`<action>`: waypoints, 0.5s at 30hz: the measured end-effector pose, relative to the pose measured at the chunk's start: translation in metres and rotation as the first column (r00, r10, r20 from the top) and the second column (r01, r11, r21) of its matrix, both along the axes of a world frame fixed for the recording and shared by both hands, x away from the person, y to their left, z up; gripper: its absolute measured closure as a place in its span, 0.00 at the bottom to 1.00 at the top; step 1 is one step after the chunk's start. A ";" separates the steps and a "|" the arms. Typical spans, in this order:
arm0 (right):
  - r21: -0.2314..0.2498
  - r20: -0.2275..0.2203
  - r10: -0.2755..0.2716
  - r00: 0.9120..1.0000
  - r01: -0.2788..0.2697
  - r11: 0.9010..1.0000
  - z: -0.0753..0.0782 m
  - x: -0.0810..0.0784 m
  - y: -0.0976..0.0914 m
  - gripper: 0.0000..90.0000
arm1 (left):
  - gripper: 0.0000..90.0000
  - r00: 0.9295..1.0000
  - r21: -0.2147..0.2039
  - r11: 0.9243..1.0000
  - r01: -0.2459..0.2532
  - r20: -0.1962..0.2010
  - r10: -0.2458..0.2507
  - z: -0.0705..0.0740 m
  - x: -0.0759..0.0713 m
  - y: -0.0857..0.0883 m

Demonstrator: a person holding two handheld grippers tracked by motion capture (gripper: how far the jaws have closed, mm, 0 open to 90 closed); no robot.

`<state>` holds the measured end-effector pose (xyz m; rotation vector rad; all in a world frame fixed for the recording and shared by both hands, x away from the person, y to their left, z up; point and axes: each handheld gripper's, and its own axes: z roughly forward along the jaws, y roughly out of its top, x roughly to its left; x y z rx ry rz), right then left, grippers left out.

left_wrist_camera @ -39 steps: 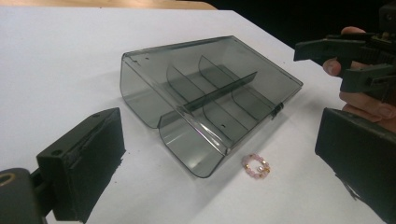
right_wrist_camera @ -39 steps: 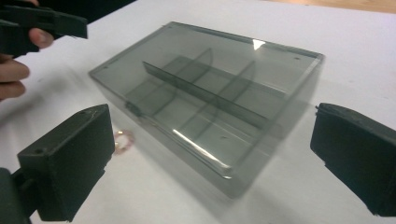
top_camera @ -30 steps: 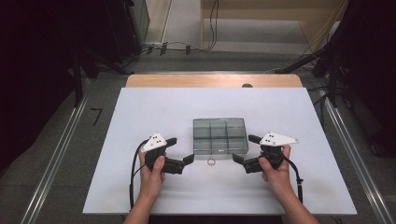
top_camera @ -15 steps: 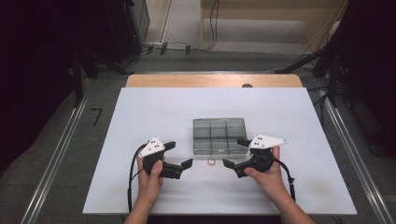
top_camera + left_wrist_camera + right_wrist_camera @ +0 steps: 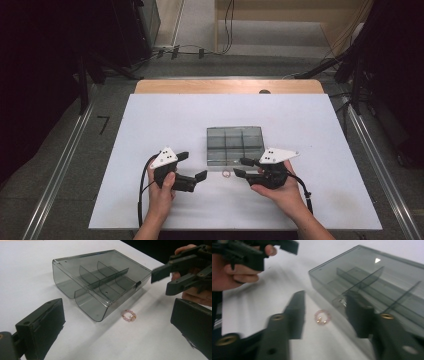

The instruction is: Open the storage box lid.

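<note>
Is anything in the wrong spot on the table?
Maybe the small pink bead ring: it lies loose on the white table, just outside the closed grey divided box, between both open grippers, rather than in a compartment.

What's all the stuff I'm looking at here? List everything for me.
Box: one, smoky clear plastic with dividers, lid shut, middle of the table.
Bracelet: one, pink beads with gold bits, on the table just in front of the box, between the two grippers.
Table: one, white top with a wooden far edge.
Cables: several, dark, on the floor beyond the table.
Left gripper: one, black with a grey plate, open, left of the bracelet.
Right gripper: one, black with a grey plate, open, right of the bracelet.
Hands: two, one holding each gripper.
</note>
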<state>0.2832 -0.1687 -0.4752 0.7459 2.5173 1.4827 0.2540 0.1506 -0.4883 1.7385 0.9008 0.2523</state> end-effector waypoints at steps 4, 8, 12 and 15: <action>-0.031 -0.002 0.040 0.999 -0.040 0.999 -0.005 -0.002 0.004 0.81 | 0.00 1.000 0.005 1.000 0.002 -0.001 -0.002 -0.001 0.000 -0.001; -0.068 -0.018 0.034 0.999 -0.036 0.997 -0.013 -0.002 0.006 0.92 | 0.00 1.000 0.010 1.000 0.006 -0.007 -0.006 -0.002 0.000 -0.003; -0.091 -0.046 0.000 0.999 -0.004 0.996 -0.020 0.001 0.006 0.97 | 0.00 1.000 0.007 1.000 0.009 -0.008 -0.009 -0.003 0.001 -0.004; -0.117 -0.047 -0.019 0.999 0.014 0.993 -0.023 0.002 0.007 0.97 | 0.00 1.000 0.010 1.000 0.013 -0.011 -0.013 -0.004 0.002 -0.004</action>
